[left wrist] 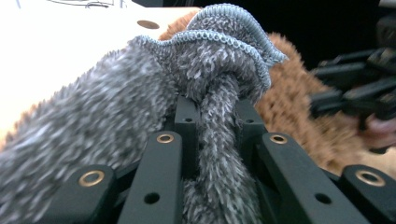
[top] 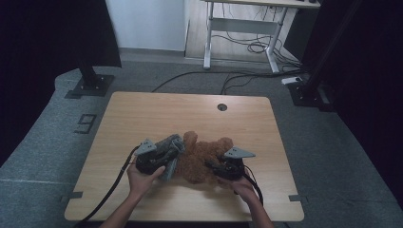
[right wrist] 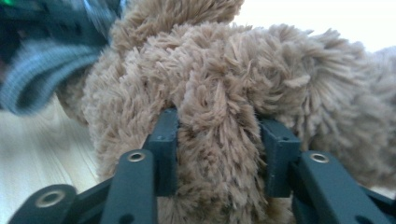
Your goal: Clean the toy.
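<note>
Left tool [left wrist: 212, 116]: jaws clenched on a bunched fold of the grey cloth [left wrist: 140, 107]. The cloth spills over the jaws, and its ribbed blue-grey hem curls above them. In the high view the left tool [top: 177, 154] sits at the left edge of the brown plush [top: 202, 159], with the cloth [top: 168, 147] draped on it and touching the plush.

Right tool [right wrist: 217, 140]: jaws clenched on a tuft of the plush [right wrist: 224, 84], which bulges out between them. In the high view the right tool [top: 212, 166] grips the plush from its right side.

Each tool is held by one hand; left hand [top: 142, 178], right hand [top: 244, 187].

The plush lies on the tabletop [top: 142, 114], toward the near middle, between the two tools.
</note>
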A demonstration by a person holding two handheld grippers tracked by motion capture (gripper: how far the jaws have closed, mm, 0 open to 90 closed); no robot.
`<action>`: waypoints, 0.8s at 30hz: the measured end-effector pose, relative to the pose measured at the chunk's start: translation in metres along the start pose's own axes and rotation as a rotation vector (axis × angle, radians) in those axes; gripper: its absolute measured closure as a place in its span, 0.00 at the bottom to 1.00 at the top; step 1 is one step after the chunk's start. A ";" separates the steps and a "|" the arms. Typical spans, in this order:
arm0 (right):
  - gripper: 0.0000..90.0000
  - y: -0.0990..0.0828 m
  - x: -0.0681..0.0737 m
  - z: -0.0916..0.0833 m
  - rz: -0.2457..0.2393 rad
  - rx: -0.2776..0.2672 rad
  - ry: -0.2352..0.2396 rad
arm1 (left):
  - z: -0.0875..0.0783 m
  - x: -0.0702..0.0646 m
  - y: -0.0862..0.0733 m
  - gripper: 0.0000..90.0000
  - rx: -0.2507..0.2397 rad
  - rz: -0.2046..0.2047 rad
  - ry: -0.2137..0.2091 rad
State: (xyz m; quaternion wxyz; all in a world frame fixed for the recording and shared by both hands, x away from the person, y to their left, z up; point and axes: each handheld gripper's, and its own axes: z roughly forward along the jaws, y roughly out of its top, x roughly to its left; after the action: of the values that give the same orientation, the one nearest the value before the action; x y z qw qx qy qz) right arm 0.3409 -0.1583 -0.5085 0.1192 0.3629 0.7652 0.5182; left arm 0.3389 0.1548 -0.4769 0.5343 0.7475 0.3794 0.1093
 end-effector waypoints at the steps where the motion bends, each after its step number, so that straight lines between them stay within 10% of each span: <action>1: 0.66 -0.002 0.001 -0.001 -0.010 -0.008 -0.009 | 0.000 -0.003 0.006 0.84 0.001 0.009 -0.001; 14: 0.71 -0.008 0.011 -0.003 -0.103 -0.038 -0.059 | 0.070 -0.072 0.070 0.83 0.073 0.165 -0.072; 18: 0.72 -0.010 0.019 -0.005 -0.158 -0.042 -0.090 | 0.095 -0.063 0.057 0.83 0.193 0.137 -0.043; 24: 0.73 -0.012 0.016 -0.004 -0.153 -0.029 -0.082 | 0.085 -0.051 0.045 0.84 0.172 0.123 -0.027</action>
State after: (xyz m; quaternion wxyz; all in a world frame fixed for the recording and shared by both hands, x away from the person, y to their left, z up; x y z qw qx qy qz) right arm 0.3223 -0.1522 -0.5139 0.1948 0.3228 0.7776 0.5032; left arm 0.3724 0.0529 -0.4590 0.4655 0.8139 0.3334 0.0986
